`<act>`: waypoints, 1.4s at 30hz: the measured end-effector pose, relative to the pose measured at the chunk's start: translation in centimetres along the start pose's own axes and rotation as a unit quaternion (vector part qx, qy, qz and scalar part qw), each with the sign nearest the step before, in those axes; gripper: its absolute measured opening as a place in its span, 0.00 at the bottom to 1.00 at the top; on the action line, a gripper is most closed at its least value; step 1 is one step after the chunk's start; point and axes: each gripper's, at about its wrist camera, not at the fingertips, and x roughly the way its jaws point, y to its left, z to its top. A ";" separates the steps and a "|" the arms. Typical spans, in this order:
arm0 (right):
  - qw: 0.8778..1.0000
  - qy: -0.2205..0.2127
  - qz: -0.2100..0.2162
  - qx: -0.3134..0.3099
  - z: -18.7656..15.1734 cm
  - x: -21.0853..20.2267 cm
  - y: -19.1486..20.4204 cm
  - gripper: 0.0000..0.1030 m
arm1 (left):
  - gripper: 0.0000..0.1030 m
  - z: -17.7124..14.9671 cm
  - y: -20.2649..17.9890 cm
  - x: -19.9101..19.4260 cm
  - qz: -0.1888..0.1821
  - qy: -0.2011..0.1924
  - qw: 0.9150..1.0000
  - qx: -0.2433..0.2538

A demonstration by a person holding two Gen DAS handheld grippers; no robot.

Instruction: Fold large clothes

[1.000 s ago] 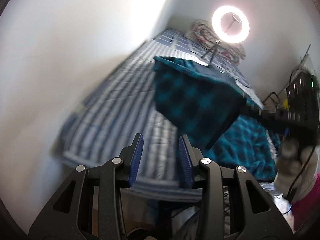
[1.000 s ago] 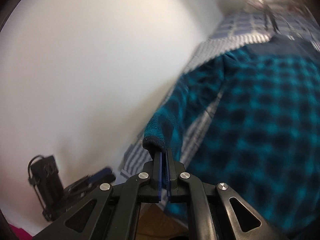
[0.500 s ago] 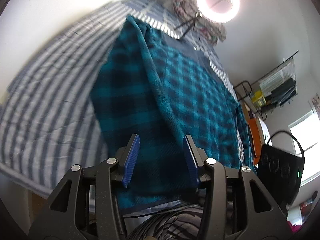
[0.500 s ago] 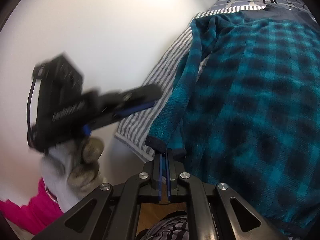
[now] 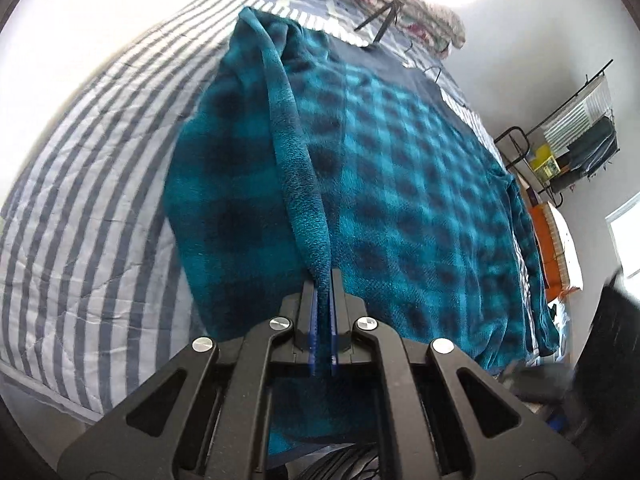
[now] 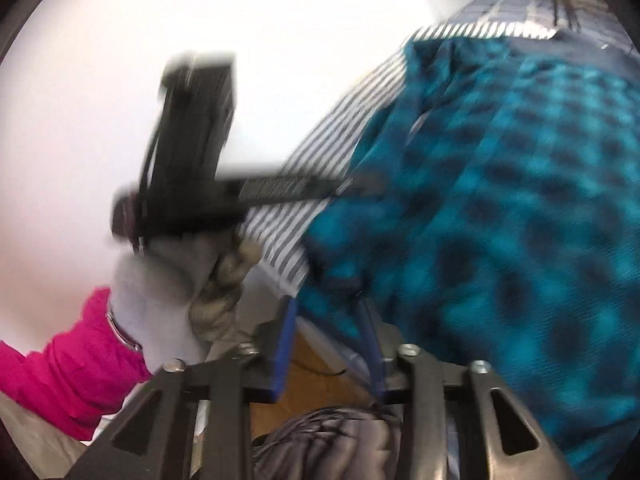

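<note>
A large teal and black checked fleece garment (image 5: 400, 168) lies spread on a bed with a blue and white striped cover (image 5: 80, 184). My left gripper (image 5: 322, 280) is shut on a raised fold of the fleece near the bed's front edge. In the right wrist view the same fleece (image 6: 520, 200) fills the right side, blurred. My right gripper (image 6: 326, 320) is open, its blue pads on either side of the fleece's near corner. The left gripper (image 6: 360, 182) shows there too, held by a gloved hand (image 6: 180, 280) with a pink sleeve.
A tripod (image 5: 384, 12) and a rolled patterned blanket (image 5: 420, 20) sit at the bed's far end. A wire rack with items (image 5: 576, 140) stands at the right wall. A white wall (image 6: 120, 60) runs along the bed's left side. Wooden floor (image 6: 320, 360) shows below.
My left gripper has shut on a fold of the fleece. My right gripper has opened and let go of the fleece edge it held.
</note>
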 end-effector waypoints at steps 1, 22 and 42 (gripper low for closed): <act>1.000 -0.012 0.001 0.004 0.9 -1.2 -0.7 0.35 | 0.02 -0.2 0.1 -0.3 0.002 -0.004 1.000 0.006; 0.997 -0.003 -0.070 0.030 29.4 8.0 -8.7 0.49 | 0.01 -1.6 -0.8 -2.4 -0.027 -0.049 0.996 0.064; 0.990 -0.005 -0.123 0.064 35.3 12.7 -11.6 0.01 | 0.00 -2.6 -1.5 -2.8 -0.017 -0.051 0.990 0.128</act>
